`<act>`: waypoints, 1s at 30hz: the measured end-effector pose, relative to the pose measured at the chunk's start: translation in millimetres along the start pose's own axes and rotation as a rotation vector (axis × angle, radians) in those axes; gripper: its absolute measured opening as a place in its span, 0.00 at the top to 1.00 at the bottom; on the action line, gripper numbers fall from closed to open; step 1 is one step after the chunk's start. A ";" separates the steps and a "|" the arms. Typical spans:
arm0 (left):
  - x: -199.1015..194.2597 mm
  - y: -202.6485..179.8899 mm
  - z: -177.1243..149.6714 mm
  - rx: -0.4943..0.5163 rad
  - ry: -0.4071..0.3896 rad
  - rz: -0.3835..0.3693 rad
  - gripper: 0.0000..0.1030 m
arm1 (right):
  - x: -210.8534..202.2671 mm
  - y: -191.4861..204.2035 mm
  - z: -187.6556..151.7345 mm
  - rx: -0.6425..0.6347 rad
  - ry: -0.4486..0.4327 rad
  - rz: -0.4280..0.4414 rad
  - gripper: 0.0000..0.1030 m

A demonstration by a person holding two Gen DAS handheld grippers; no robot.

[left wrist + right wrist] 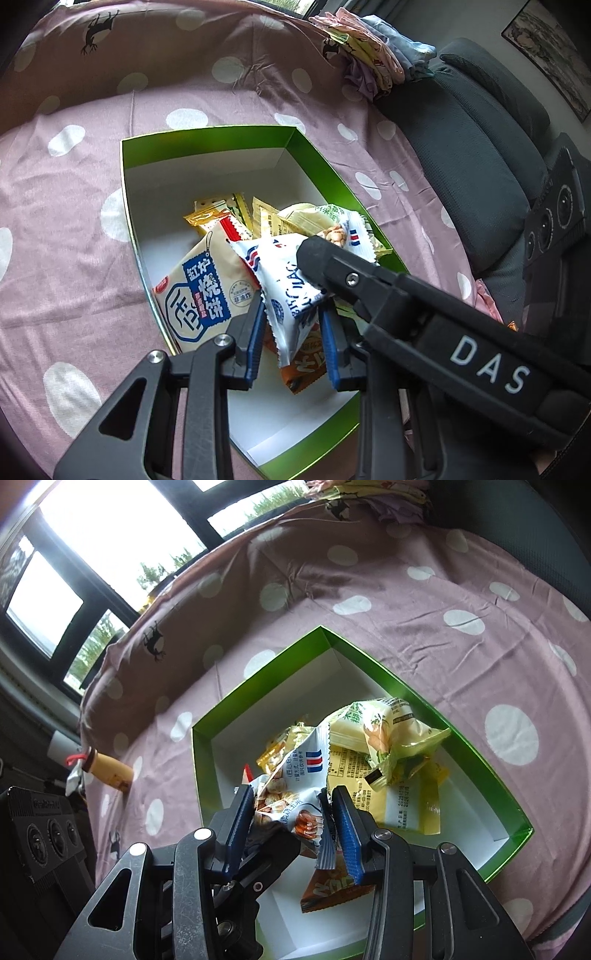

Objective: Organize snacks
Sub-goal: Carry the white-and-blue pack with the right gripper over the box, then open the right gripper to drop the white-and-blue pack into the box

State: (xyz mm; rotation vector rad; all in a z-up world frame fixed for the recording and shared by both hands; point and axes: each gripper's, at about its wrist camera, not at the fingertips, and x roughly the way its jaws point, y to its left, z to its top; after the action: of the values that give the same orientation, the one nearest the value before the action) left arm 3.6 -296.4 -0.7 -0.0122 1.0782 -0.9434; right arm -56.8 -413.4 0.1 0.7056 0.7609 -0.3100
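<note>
A green box (317, 155) with a white inside sits on the pink dotted cloth and holds several snack packets. Both grippers hang over its near end around the same white and blue packet (284, 280). My left gripper (293, 325) has its blue pads on either side of the packet's lower end, with gaps showing. My right gripper (295, 812) straddles the packet's other end (295, 786), pads close to it; its black finger (325, 258) crosses the left wrist view. A beige and blue packet (199, 291) and an orange packet (306, 362) lie beneath.
The box (258, 672) also shows in the right wrist view, with yellow-green packets (388, 731) at its far side. A grey sofa (480, 177) with folded cloths (369, 48) borders the cloth. A small brown bottle (107, 771) lies by the cloth's edge under a window.
</note>
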 end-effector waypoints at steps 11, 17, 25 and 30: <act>11.5 10.2 0.3 -0.051 0.038 -0.021 0.74 | 11.6 -6.8 0.5 0.029 0.018 -0.009 0.56; 13.6 11.2 0.9 -0.056 0.050 -0.020 0.72 | 13.8 -7.9 0.5 0.031 0.021 -0.009 0.56; 14.2 12.4 1.4 -0.057 0.053 -0.015 0.72 | 15.4 -8.5 0.9 0.040 0.022 -0.015 0.56; 15.0 13.1 2.2 -0.060 0.061 -0.010 0.72 | 16.7 -8.7 0.6 0.043 0.021 -0.021 0.56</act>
State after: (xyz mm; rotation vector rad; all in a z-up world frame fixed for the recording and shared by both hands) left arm 15.7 -298.9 -16.4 -0.0385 1.1630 -0.9254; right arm -49.1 -420.4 -15.7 0.7428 0.7840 -0.3391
